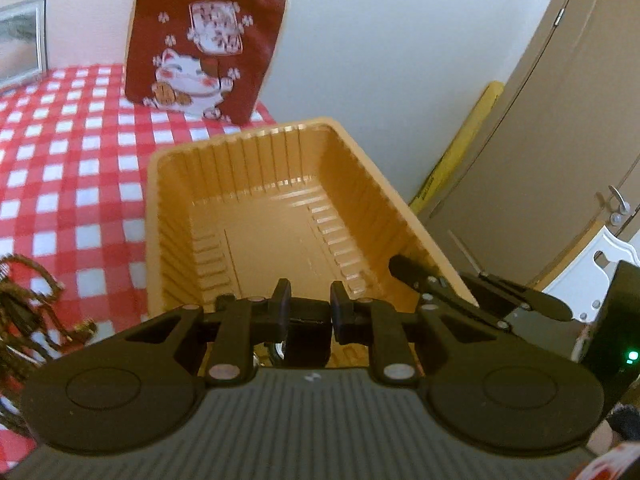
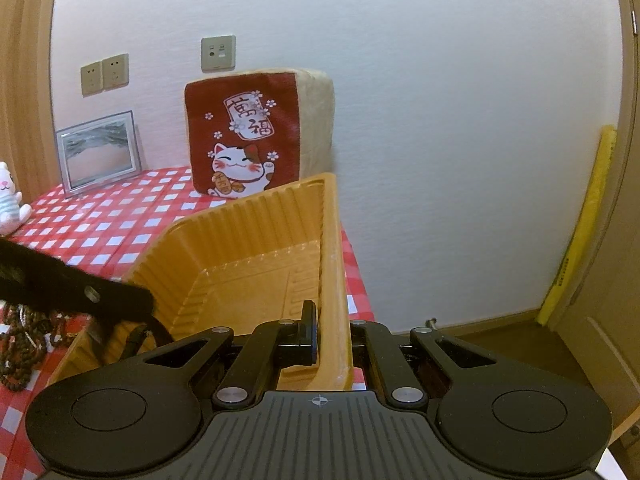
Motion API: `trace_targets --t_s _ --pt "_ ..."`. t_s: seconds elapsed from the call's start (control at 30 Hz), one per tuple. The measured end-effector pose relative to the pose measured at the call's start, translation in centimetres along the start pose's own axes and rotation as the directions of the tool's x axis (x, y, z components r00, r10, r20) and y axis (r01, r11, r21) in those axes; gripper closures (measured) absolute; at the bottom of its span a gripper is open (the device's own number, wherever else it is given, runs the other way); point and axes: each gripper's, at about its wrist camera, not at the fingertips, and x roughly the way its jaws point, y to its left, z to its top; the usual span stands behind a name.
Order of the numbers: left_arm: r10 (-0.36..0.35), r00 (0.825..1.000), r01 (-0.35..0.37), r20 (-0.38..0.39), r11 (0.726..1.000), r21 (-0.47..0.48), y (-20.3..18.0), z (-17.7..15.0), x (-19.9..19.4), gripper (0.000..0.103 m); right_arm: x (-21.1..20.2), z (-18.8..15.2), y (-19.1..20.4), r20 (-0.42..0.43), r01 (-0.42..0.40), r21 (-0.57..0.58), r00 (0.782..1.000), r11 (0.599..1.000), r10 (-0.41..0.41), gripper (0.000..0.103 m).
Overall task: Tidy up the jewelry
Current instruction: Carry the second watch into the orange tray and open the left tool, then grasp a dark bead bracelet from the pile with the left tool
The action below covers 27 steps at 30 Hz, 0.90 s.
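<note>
While right gripper (image 2: 329, 332) pinches tray (image 1: 256, 216) wall, left gripper (image 1: 308, 304) over tray, clamping dark band (image 1: 306, 334).

Home rm: checked tablecloth (image 2: 120, 216), lucky-cat cushion (image 2: 256, 136), framed pic (image 2: 98, 152), wall sockets (image 2: 104, 73), wood door (image 1: 560, 120).

A red cushion (image 2: 244, 136) with a beckoning cat stands upright at the far edge of the red-checked tablecloth (image 2: 104, 220), against the wall. A framed picture (image 2: 98, 152) leans at the far left corner, below wall sockets (image 2: 105, 73). A yellow strip (image 2: 580, 224) stands by the door frame.
</note>
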Motion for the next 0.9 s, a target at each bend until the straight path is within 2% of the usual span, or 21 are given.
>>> trace_targets --t_s 0.13,0.17,0.2,0.33,0.57,0.73,0.9 --pt "-0.004 1.0 0.004 -0.018 1.0 -0.012 -0.3 -0.4 1.3 0.085 0.0 -0.1 -0.1 -0.003 -0.003 0.0 1.0 1.0 0.003 0.099" --pt "-0.007 1.0 0.007 -0.019 1.0 -0.02 -0.3 -0.4 1.6 0.093 0.1 -0.1 -0.1 -0.004 -0.004 0.0 1.0 1.0 0.004 0.099" --pt "-0.019 1.0 0.018 -0.018 1.0 -0.025 -0.4 -0.4 1.7 0.094 0.1 -0.1 -0.2 -0.007 -0.005 0.0 1.0 1.0 0.005 0.099" --pt "-0.037 0.999 0.037 -0.001 0.999 -0.021 -0.6 -0.1 1.6 0.092 0.3 -0.3 -0.3 -0.02 -0.003 0.006 1.0 1.0 0.003 0.099" --pt "-0.023 0.999 0.024 0.045 0.999 -0.022 0.0 0.3 -0.7 0.088 0.5 -0.3 -0.4 -0.023 -0.005 0.004 1.0 1.0 0.005 0.099" --pt "0.074 0.993 -0.072 0.093 0.997 -0.025 2.6 -0.4 -4.2 0.084 0.7 -0.2 -0.6 -0.025 -0.002 0.004 1.0 1.0 0.002 0.099" --pt "0.227 0.97 -0.224 0.083 0.973 -0.053 6.7 -2.0 -6.4 0.084 0.9 -0.1 -1.0 -0.021 0.01 0.0 1.0 1.0 -0.01 0.099"
